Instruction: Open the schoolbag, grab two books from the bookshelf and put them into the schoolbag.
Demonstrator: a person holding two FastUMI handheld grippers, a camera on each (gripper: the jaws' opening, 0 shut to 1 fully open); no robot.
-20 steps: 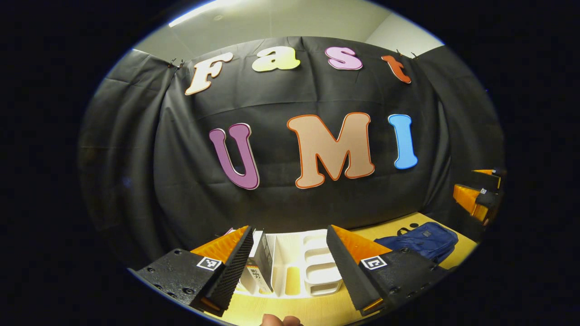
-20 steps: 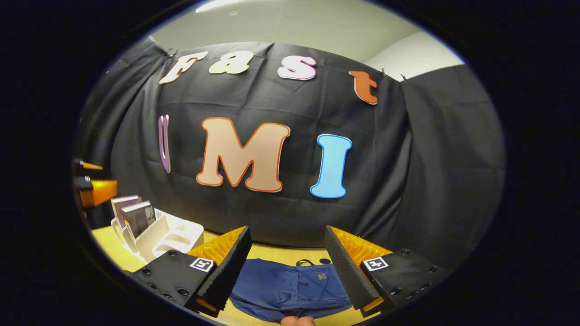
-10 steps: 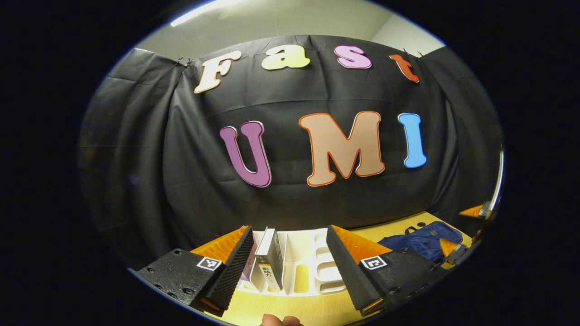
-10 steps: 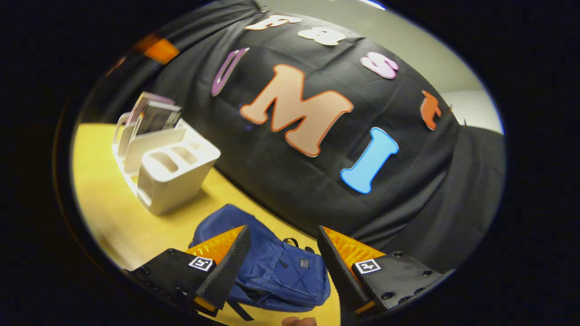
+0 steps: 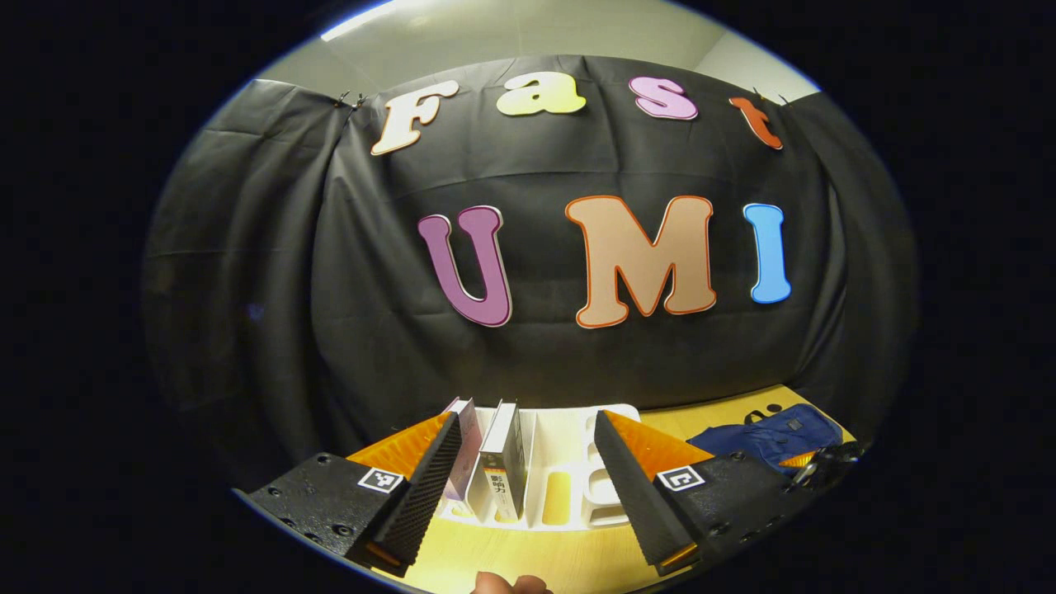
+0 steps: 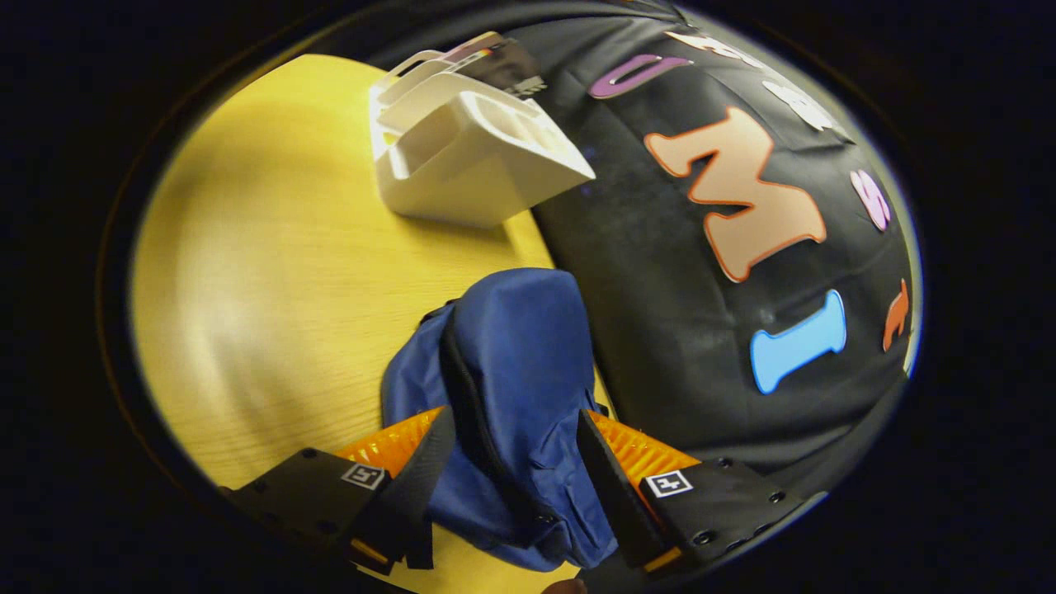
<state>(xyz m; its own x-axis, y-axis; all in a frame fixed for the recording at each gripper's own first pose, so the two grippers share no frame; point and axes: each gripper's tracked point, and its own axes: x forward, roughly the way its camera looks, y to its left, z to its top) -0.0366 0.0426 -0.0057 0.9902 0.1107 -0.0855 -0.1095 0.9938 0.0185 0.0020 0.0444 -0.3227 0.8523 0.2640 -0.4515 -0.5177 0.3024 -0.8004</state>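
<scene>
The right tongs (image 6: 511, 483) hang apart over the blue fabric schoolbag (image 6: 511, 388), zipper between them: pinch the pull squarely. The left tongs (image 5: 524, 487), also apart, face two upright books (image 5: 495, 458) in the white plastic bookshelf (image 5: 569, 437).

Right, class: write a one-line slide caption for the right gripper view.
Open right gripper straddles the blue schoolbag on the table, bookshelf beyond.

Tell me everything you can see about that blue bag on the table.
The blue fabric schoolbag lies on the yellow wooden table, close to the black cloth wall. It looks soft and rumpled, with a dark zipper line curving along it, apparently closed. The right gripper sits over its near end, fingers spread at either side. In the left gripper view its dark handle loop shows.
</scene>
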